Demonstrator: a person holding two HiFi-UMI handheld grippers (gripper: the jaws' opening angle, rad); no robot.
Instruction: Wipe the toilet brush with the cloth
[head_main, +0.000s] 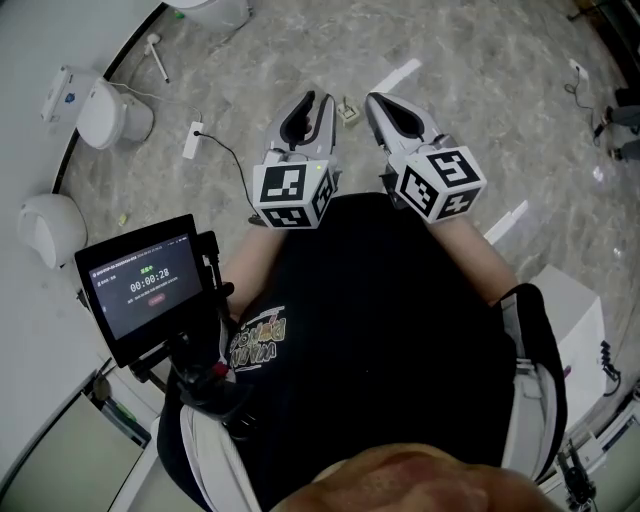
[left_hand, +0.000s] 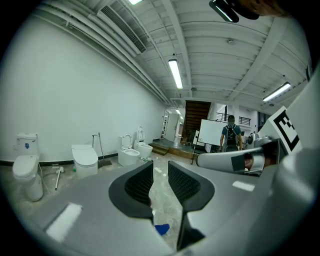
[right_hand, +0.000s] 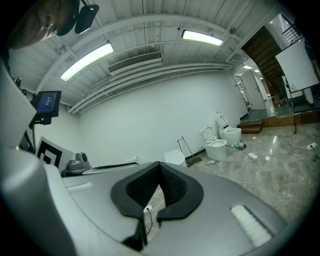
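Head view, top centre: your left gripper (head_main: 318, 100) and right gripper (head_main: 378, 102) sit side by side over the marble floor (head_main: 480, 100). Your left jaws stand apart with nothing between them; a small blue thing (left_hand: 161, 229) shows on the floor below the gap. Your right jaws are pressed together, empty. The toilet brush (head_main: 157, 57) lies upper left, near a toilet (head_main: 110, 115), well apart from both grippers.

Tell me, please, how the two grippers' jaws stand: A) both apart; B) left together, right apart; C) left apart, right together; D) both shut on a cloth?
C: the left gripper shows a gap between its jaws with nothing in it, while the right gripper has its jaws meeting at their tips.
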